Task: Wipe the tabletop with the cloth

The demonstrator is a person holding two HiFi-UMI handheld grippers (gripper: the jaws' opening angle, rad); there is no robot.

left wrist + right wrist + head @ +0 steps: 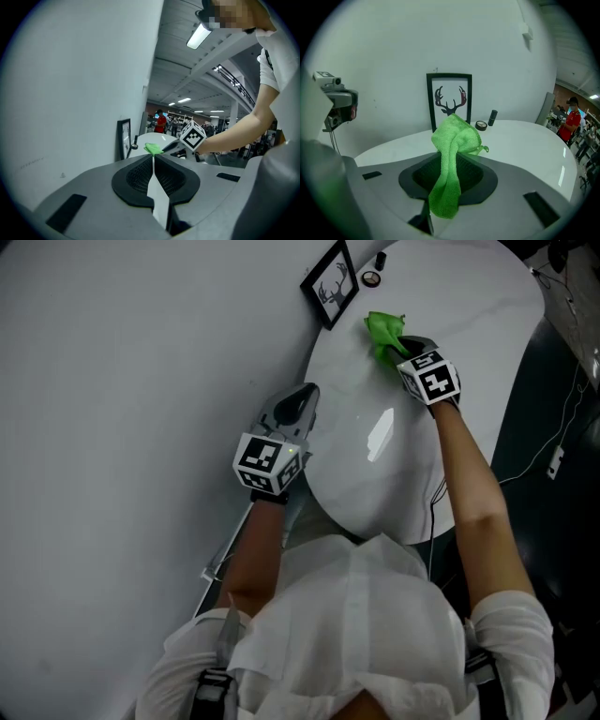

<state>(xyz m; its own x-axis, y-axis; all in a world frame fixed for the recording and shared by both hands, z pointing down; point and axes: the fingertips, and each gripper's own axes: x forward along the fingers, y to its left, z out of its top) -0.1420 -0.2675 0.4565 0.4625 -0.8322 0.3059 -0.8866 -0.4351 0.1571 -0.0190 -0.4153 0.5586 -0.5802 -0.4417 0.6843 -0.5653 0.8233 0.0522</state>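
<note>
A bright green cloth (452, 154) is pinched in my right gripper (405, 345), with its bunched end sticking out over the white tabletop (450, 334). The same cloth (384, 332) shows in the head view near the table's far left side, close to the picture frame. My left gripper (298, 409) hovers at the table's near left edge, jaws pressed together with nothing in them. In the left gripper view the cloth (153, 148) and the right gripper (174, 148) lie straight ahead.
A black-framed deer-antler picture (449, 99) leans against the white wall at the table's back. Beside it stand a small round tin (481, 125) and a dark tube (492, 117). A cable (553, 442) hangs off the table's right side.
</note>
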